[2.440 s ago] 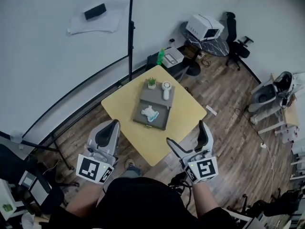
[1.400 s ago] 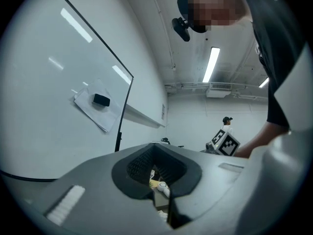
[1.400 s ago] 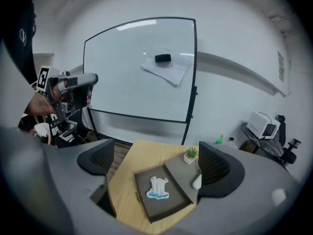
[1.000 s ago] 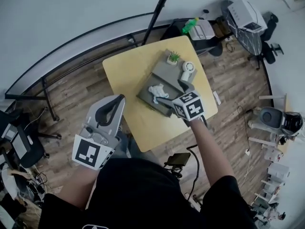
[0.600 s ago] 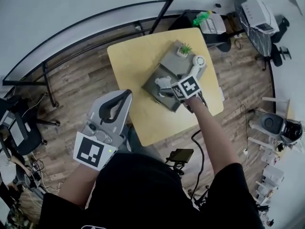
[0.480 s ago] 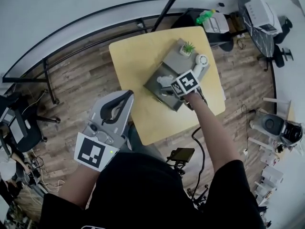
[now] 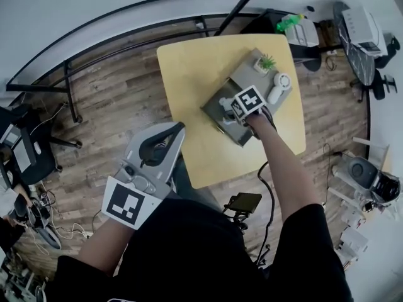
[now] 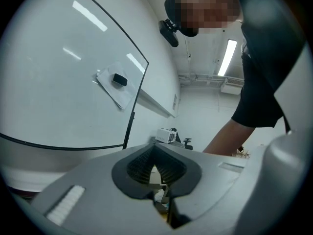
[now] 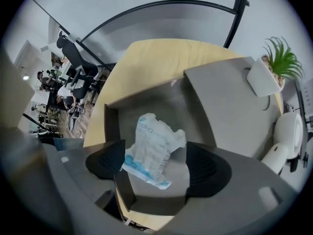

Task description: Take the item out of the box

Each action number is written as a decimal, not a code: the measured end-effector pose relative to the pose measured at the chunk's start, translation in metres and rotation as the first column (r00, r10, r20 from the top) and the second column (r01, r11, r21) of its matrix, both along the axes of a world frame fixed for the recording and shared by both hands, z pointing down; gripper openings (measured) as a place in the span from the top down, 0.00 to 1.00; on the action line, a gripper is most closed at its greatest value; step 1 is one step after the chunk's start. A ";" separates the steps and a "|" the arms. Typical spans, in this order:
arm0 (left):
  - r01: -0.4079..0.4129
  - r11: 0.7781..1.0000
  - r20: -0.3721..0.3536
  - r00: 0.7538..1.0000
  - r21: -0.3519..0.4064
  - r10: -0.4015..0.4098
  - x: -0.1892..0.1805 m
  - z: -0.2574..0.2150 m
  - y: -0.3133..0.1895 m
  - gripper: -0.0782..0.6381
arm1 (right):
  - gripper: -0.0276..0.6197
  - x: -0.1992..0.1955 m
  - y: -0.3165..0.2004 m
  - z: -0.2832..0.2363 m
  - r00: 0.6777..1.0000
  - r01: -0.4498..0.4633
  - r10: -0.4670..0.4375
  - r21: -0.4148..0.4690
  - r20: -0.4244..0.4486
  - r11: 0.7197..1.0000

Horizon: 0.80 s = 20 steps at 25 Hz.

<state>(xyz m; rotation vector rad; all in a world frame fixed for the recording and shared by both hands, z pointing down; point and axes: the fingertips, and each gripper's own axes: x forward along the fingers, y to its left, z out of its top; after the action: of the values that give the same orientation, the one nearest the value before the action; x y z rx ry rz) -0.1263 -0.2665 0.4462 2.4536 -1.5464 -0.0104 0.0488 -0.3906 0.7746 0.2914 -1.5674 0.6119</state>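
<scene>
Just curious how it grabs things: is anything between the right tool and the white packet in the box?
Nothing visible. The right tool is open, the white packet showing between its jaws, uncovered in the open box.

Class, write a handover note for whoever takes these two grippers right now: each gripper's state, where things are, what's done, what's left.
Right gripper: jaws open, one each side of the white-and-blue packet, not closed on it.
Left gripper: jaws together, empty, held off the table.
Packet lies in the open grey box on the yellow table.
Done: the reach. Left: close on the packet, lift it out.
</scene>
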 end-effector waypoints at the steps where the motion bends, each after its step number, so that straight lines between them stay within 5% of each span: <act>1: -0.001 1.000 0.000 1.000 -0.002 0.001 0.000 0.001 0.000 0.89 | 0.35 0.001 0.000 0.003 1.000 0.000 0.000 -0.002 -0.009 1.000; 9: -0.008 1.000 -0.001 1.000 -0.015 0.008 0.001 0.006 0.003 0.89 | 0.68 0.005 0.005 0.016 0.998 0.020 -0.020 0.004 -0.051 1.000; 20: -0.041 0.999 -0.003 0.999 -0.007 0.041 0.007 -0.003 -0.002 0.89 | 0.79 0.008 -0.008 -0.030 1.000 0.027 -0.027 0.062 -0.001 0.998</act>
<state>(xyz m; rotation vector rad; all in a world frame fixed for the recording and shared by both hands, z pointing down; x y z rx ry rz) -0.1194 -0.2688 0.4435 2.4786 -1.4922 -0.0009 0.0570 -0.3984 0.7442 0.3164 -1.5896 0.5434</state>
